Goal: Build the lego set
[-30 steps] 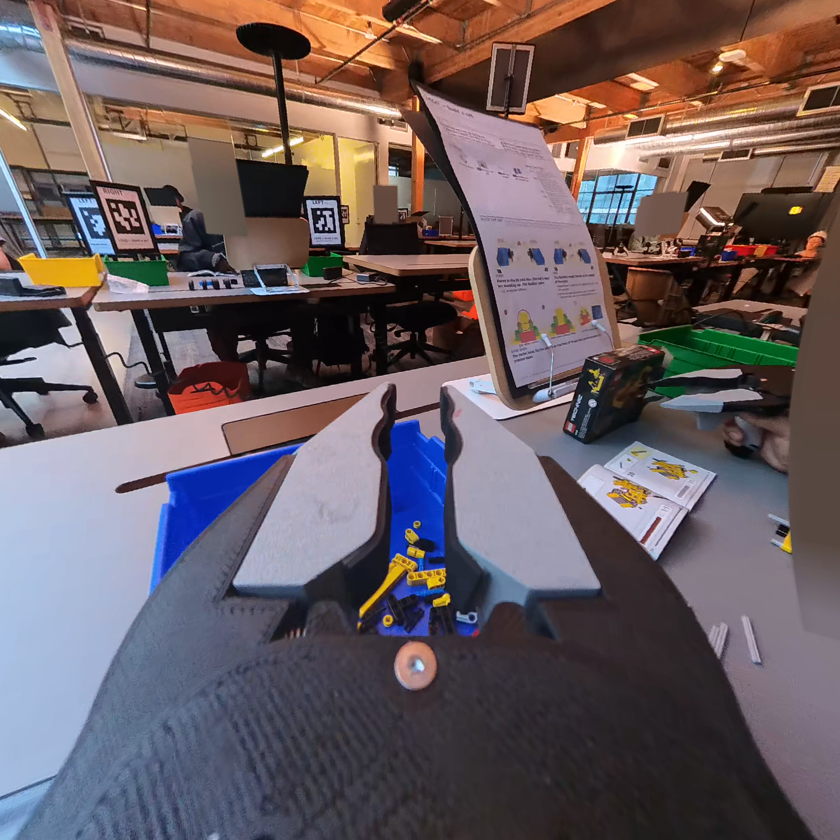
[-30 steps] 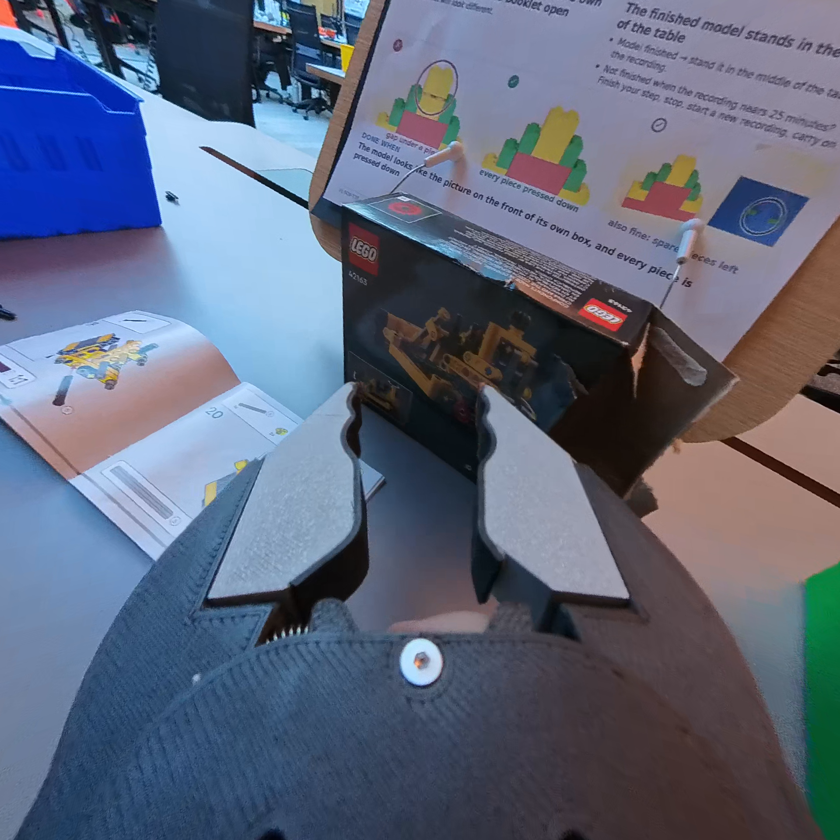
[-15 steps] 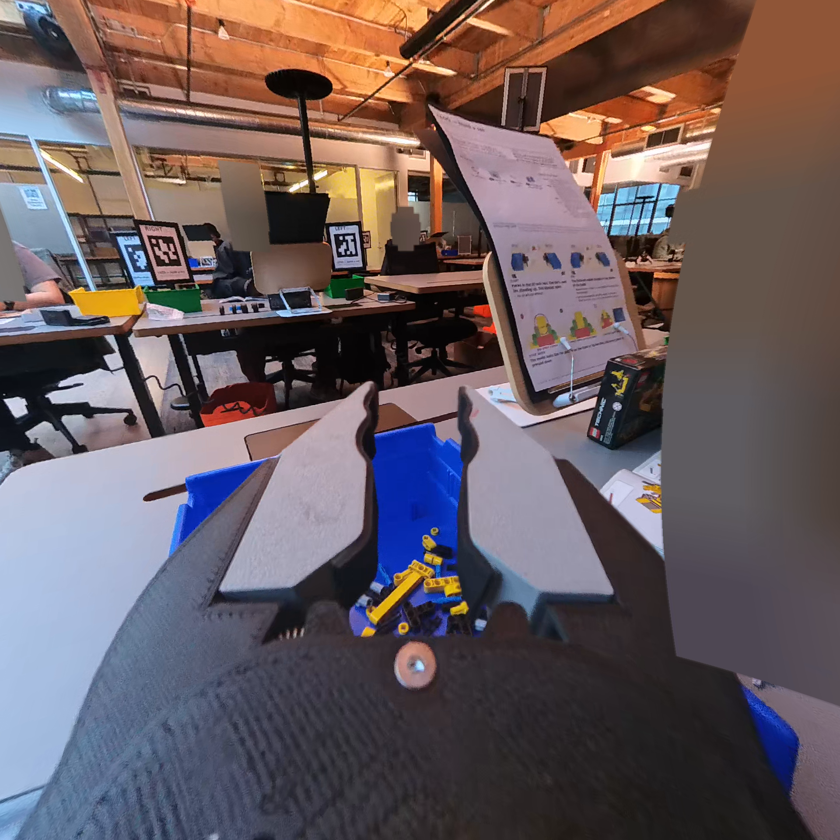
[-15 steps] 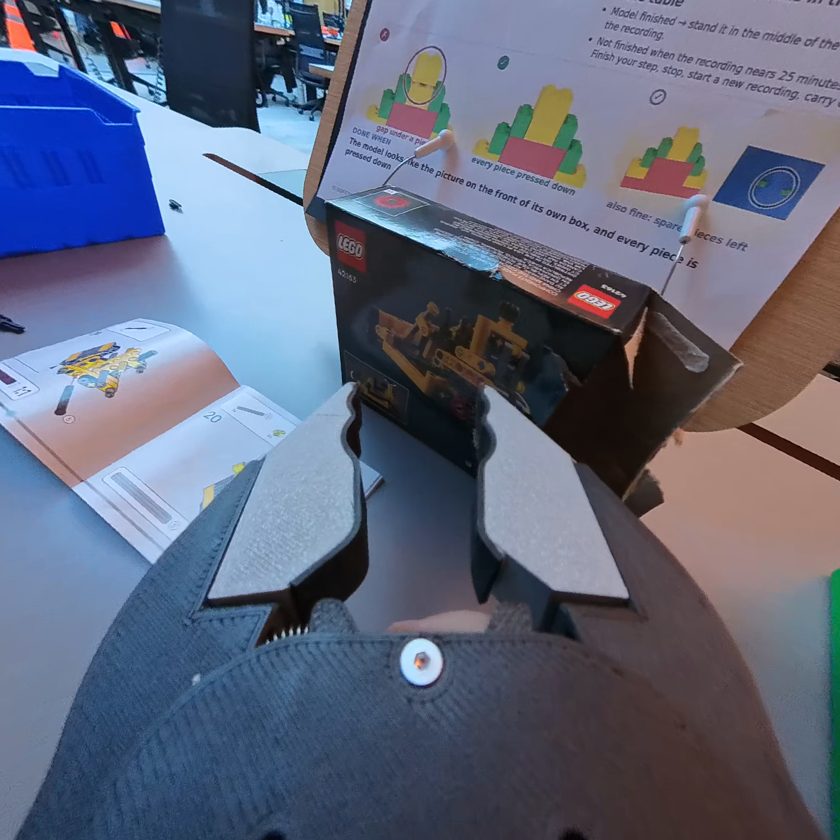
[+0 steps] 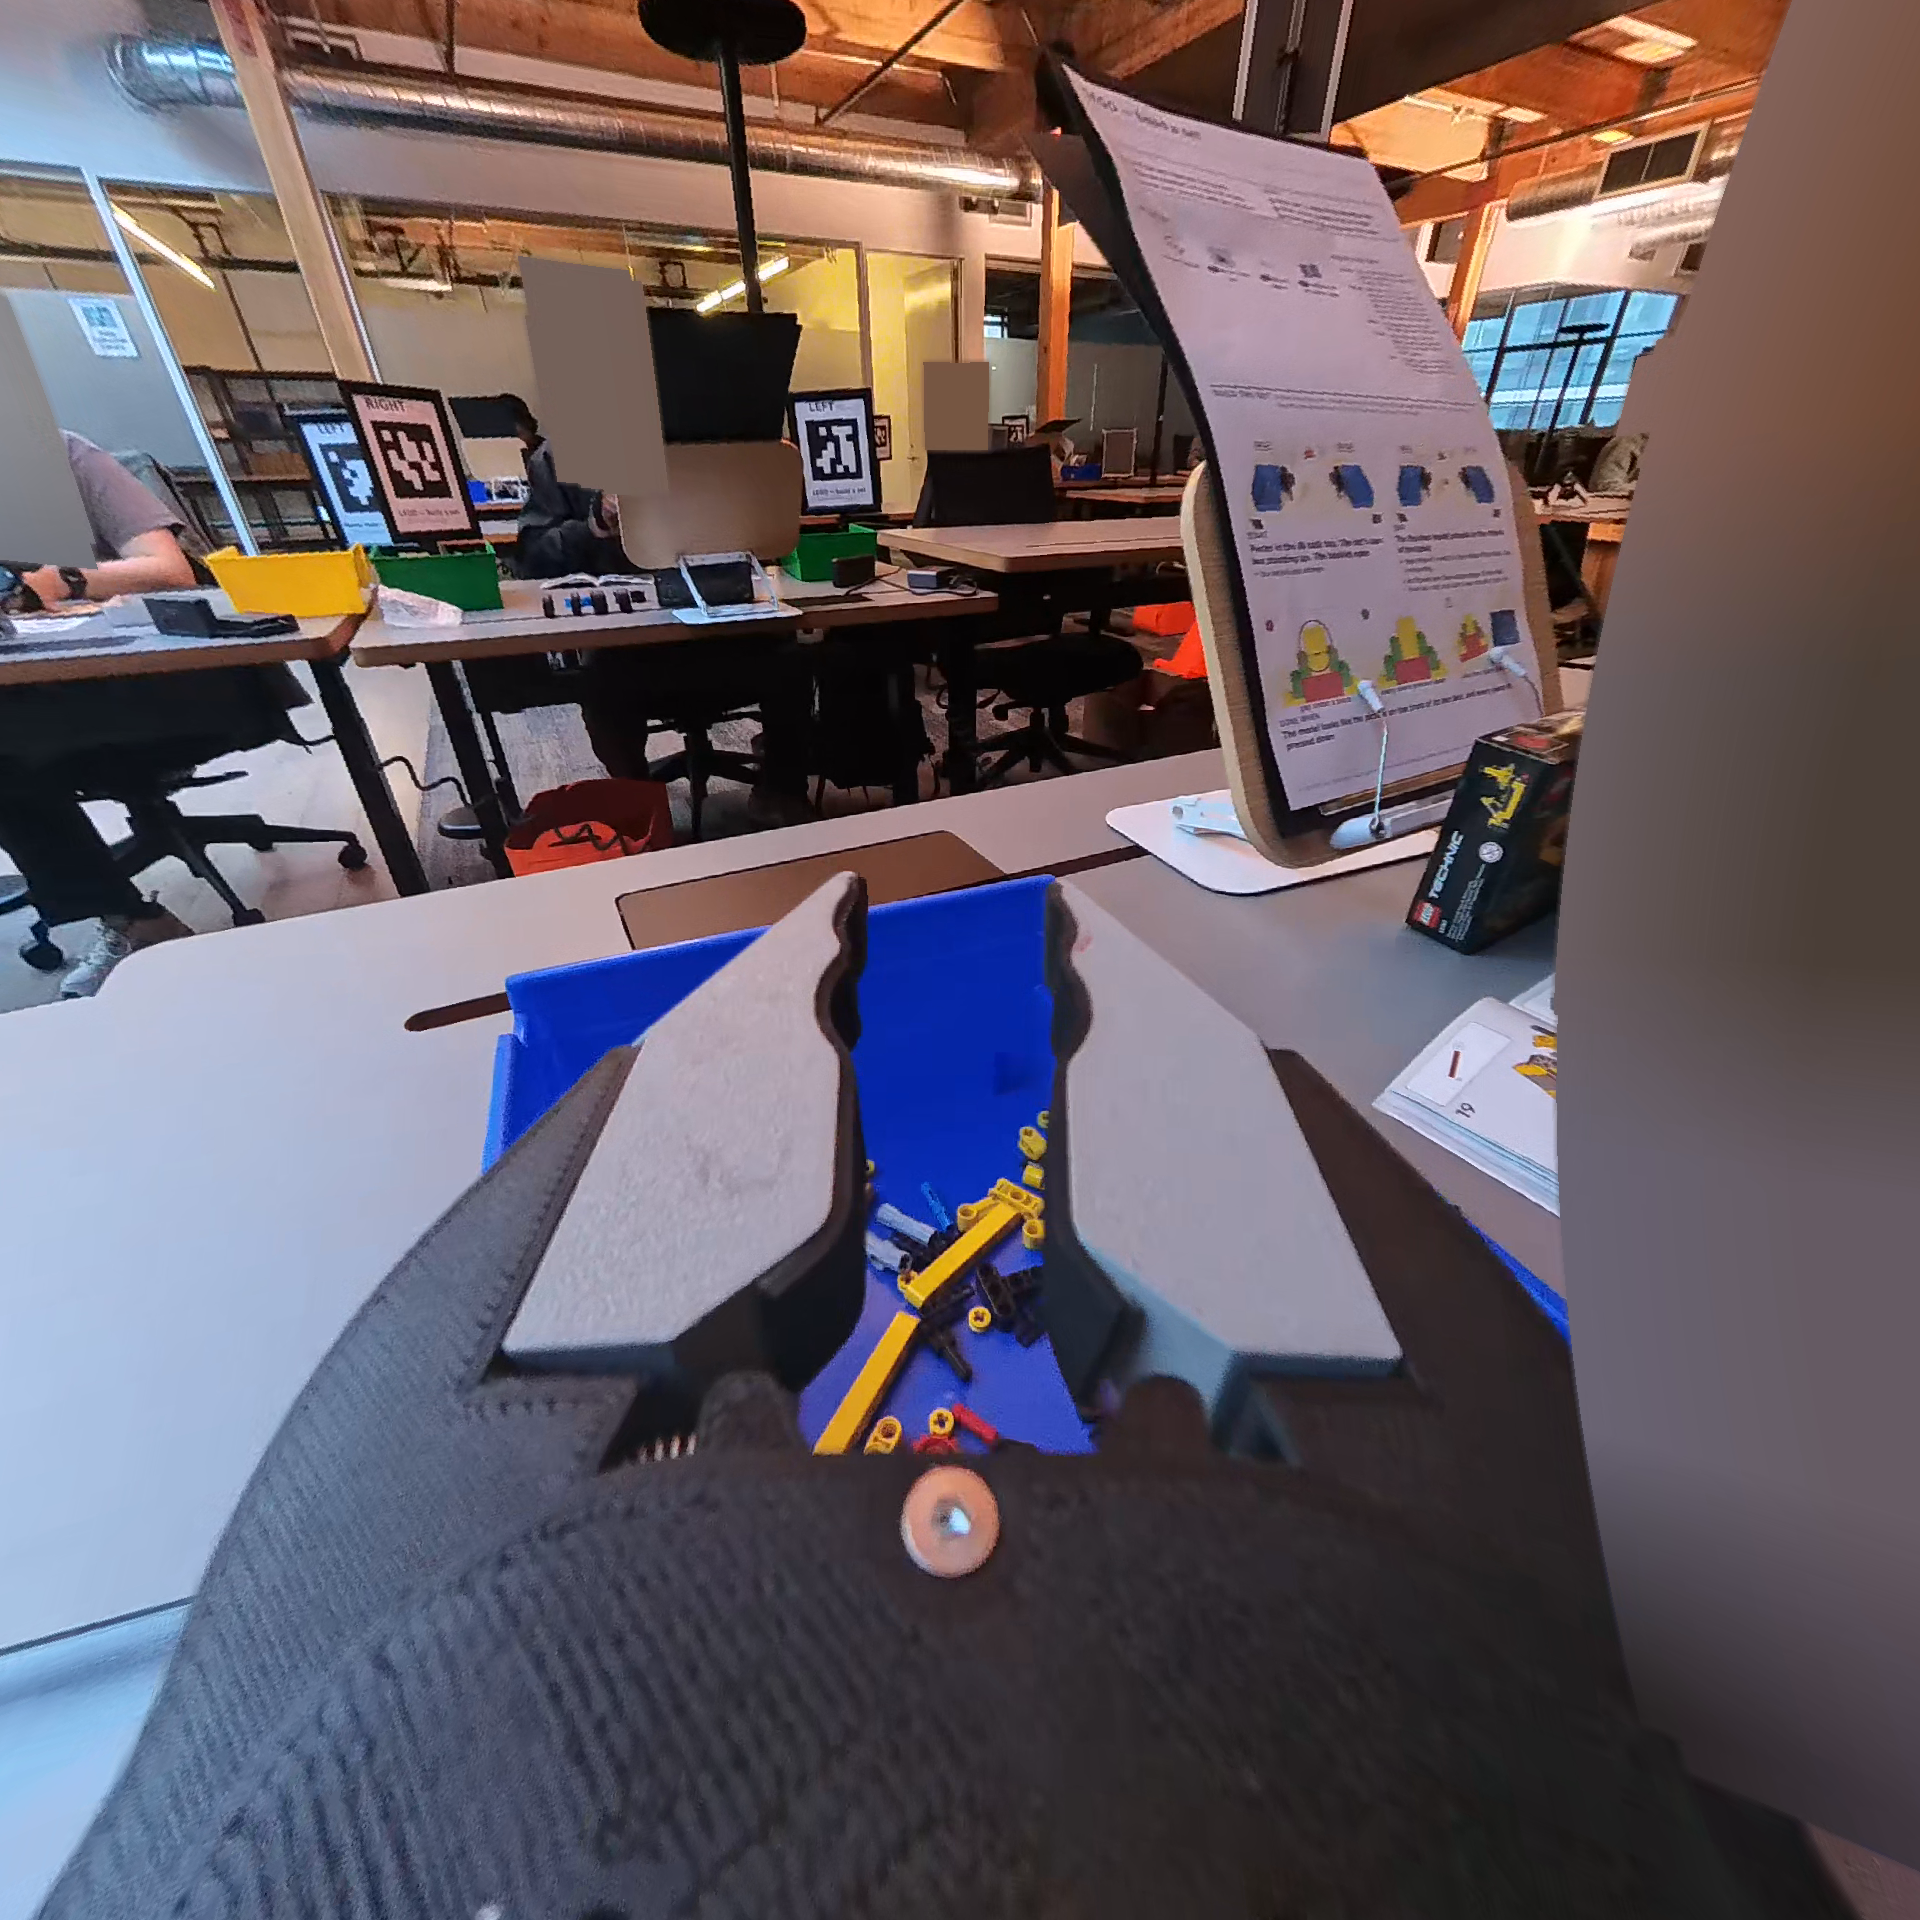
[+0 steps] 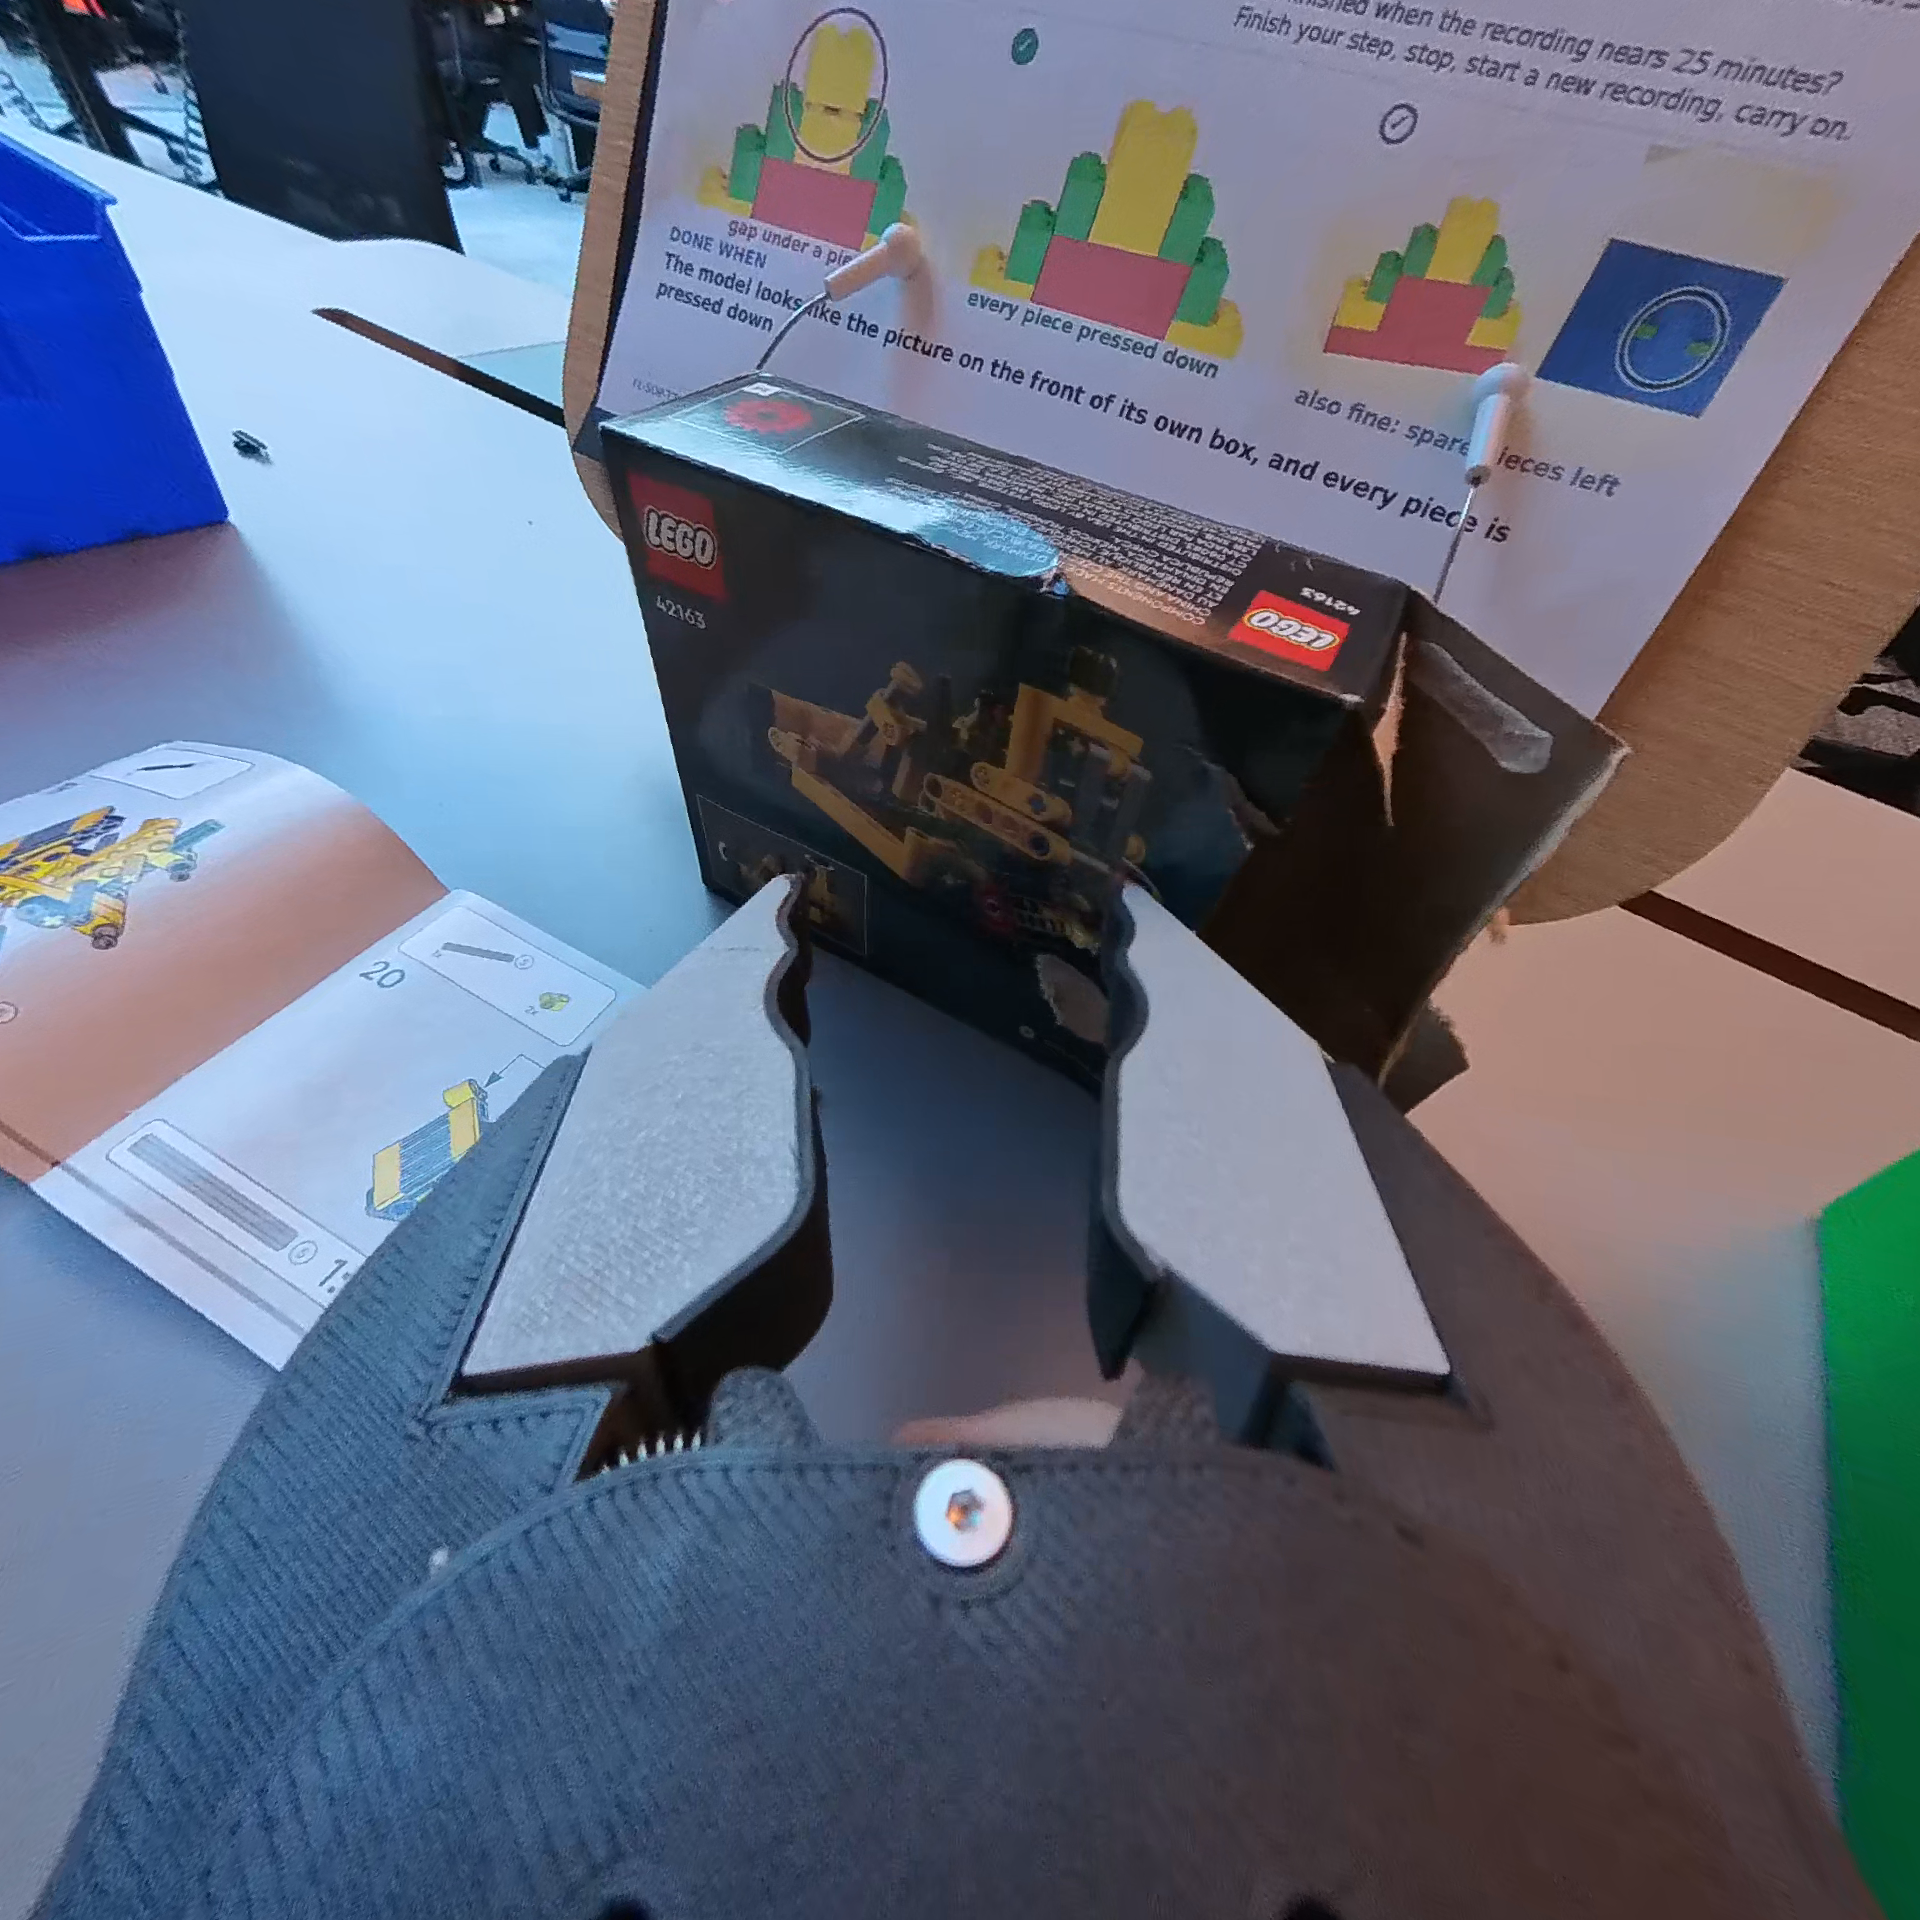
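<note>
Left wrist view: left gripper (image 5: 954, 940) over the blue bin (image 5: 940, 997), fingers (image 5: 717, 1153) apart, nothing between them. Loose lego pieces (image 5: 951, 1273) on the bin floor, visible through the gap: yellow beams, black pins, a few grey and red bits. Angled down into the bin, so probably lining up a pick. Nothing assembled in sight; build looks early. Lego box (image 5: 1491, 847) at 2 o'clock, well apart from the bin, beside the instruction stand (image 5: 1351, 540). Corner of the open booklet (image 5: 1475, 1101) at 3 o'clock, flat on the tabletop (image 5: 208, 1195). Large blurred patch down the right edge, unreadable.

Right wrist view: right gripper (image 6: 956, 904) low over the tabletop (image 6: 436, 582), fingers (image 6: 665, 1174) spread, empty. Tips just short of the box (image 6: 987, 748) front at 12 o'clock; contact not clear, looks apart. Box upright with picture face toward the camera, likely kept as a reference for the finished model; right end flap torn open. Stand's sheet (image 6: 1195, 208) directly behind the box. Booklet (image 6: 260, 997) at 9 o'clock, open and flat so the step stays readable. Bin corner (image 6: 83, 395) at 10 o'clock, one small dark piece (image 6: 249, 445) stray on the tabletop beside it. Green blur (image 6: 1870, 1507) at 3 o'clock, cannot tell what.

Risk: pieces small and piled, easy to pinch two at once.
</note>
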`<state>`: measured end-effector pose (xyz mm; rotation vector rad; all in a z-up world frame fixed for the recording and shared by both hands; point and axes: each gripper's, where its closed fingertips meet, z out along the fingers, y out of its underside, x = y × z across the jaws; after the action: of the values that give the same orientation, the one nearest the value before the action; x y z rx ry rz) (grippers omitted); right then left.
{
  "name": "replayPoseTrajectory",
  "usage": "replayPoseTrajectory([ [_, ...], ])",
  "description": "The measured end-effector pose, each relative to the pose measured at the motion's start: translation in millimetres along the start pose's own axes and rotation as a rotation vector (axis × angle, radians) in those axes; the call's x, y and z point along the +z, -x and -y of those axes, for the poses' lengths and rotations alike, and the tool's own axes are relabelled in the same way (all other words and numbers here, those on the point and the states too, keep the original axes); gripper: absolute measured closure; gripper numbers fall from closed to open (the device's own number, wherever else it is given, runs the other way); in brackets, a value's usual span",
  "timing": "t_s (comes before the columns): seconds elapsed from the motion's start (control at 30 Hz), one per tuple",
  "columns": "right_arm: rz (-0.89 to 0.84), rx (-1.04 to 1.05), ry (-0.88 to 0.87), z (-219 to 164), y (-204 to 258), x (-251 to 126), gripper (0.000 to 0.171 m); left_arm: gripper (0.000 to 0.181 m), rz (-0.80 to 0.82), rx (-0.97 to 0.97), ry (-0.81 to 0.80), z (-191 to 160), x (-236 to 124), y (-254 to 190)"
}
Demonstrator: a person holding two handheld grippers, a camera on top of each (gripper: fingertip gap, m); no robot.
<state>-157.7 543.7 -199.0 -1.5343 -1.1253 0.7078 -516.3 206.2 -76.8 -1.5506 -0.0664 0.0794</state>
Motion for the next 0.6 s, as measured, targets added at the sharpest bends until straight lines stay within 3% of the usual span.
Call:
replayPoseTrajectory([
  [0.6, 0.023, -0.052, 0.012, -1.2, 8.4, 1.8, 0.119, 0.152, 0.009, 0.033, 0.048, -11.6, 5.4, 0.4],
])
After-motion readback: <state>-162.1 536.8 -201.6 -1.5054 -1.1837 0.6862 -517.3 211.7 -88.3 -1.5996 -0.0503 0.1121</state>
